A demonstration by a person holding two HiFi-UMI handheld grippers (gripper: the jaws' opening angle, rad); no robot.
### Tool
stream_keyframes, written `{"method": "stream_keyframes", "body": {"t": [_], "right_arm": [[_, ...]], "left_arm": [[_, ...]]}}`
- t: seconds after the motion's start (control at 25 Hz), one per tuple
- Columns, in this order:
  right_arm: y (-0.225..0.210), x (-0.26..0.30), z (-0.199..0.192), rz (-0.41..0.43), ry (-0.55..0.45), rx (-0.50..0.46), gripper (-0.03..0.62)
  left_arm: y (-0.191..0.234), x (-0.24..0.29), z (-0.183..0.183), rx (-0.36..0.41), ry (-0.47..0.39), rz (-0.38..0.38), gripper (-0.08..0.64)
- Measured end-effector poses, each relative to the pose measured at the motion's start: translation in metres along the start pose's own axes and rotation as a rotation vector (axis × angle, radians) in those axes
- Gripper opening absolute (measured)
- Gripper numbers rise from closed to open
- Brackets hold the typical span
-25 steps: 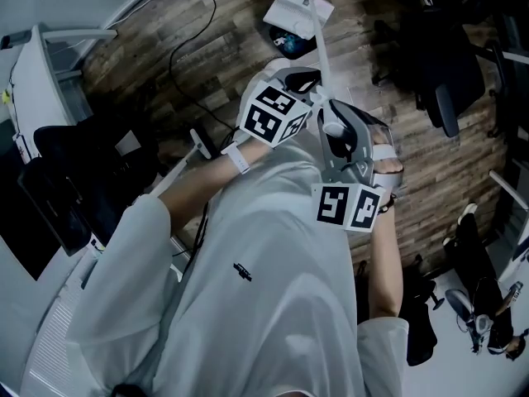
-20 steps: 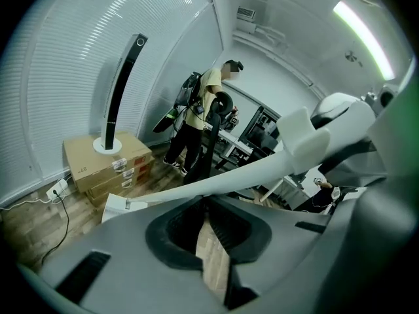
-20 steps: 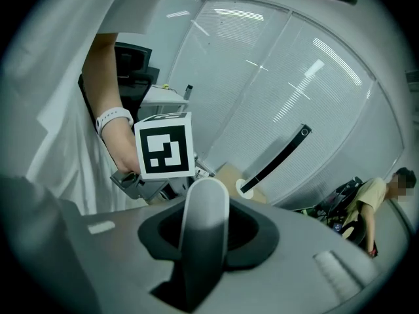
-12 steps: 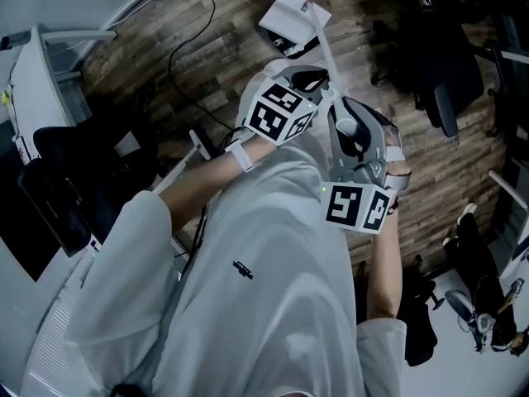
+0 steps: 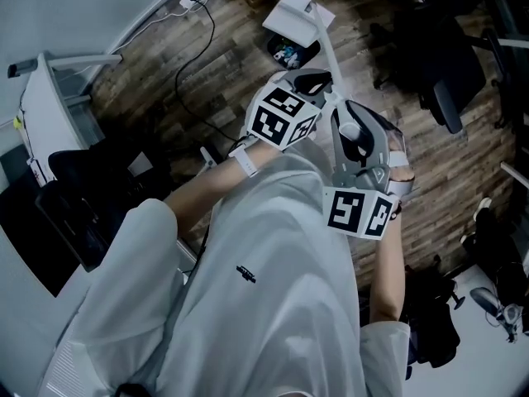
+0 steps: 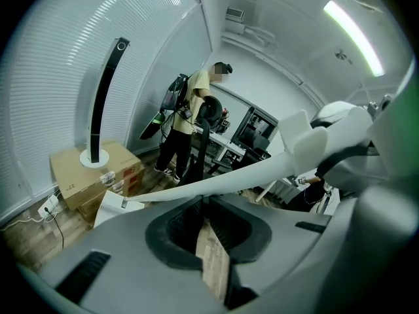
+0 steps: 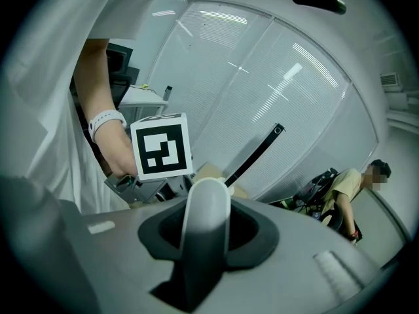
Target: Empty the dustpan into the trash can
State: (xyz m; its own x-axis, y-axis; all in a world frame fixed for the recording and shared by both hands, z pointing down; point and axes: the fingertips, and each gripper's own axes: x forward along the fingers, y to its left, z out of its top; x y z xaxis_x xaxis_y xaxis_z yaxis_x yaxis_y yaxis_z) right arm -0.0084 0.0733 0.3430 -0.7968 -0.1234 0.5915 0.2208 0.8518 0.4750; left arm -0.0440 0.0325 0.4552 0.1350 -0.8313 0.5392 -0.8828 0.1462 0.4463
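A white long-handled dustpan (image 5: 293, 15) hangs tilted over a dark trash can (image 5: 294, 53) on the wood floor, at the top of the head view. Its white handle (image 5: 324, 52) runs down to both grippers. My right gripper (image 5: 351, 131) is shut on the handle's rounded upper end (image 7: 206, 214). My left gripper (image 5: 318, 79) sits lower on the handle. In the left gripper view its jaws stand almost together with a sliver of floor between them, and the handle (image 6: 249, 175) lies across their tips. The dustpan (image 6: 114, 205) shows beyond them.
Black office chairs (image 5: 446, 73) stand at the right and a white desk (image 5: 50, 114) at the left. A cable (image 5: 186, 48) trails over the floor. Cardboard boxes (image 6: 98, 175), a tall black stand (image 6: 105, 90) and a standing person (image 6: 186, 123) are farther off.
Both grippers and the handle have risen a little and drifted right. The dustpan has shifted, so the trash can opening below it shows again.
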Motion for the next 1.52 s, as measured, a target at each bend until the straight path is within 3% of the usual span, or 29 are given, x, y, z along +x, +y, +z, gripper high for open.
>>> {"method": "stream_keyframes", "body": {"t": [0.56, 0.8, 1.12, 1.52], "right_arm": [[-0.046, -0.008, -0.027, -0.178, 0.084, 0.172, 0.115], [-0.069, -0.005, -0.064, -0.258, 0.179, 0.293, 0.115], [-0.096, 0.002, -0.117, -0.391, 0.290, 0.547, 0.117], [-0.106, 0.002, -0.202, -0.431, 0.350, 0.758, 0.117]], "left_arm": [[-0.030, 0.047, 0.032, 0.135, 0.102, -0.146, 0.034], [-0.047, 0.091, 0.029, 0.185, 0.176, -0.228, 0.032], [-0.063, 0.142, 0.013, 0.301, 0.258, -0.316, 0.006], [-0.062, 0.153, 0.012, 0.439, 0.286, -0.306, 0.006]]}}
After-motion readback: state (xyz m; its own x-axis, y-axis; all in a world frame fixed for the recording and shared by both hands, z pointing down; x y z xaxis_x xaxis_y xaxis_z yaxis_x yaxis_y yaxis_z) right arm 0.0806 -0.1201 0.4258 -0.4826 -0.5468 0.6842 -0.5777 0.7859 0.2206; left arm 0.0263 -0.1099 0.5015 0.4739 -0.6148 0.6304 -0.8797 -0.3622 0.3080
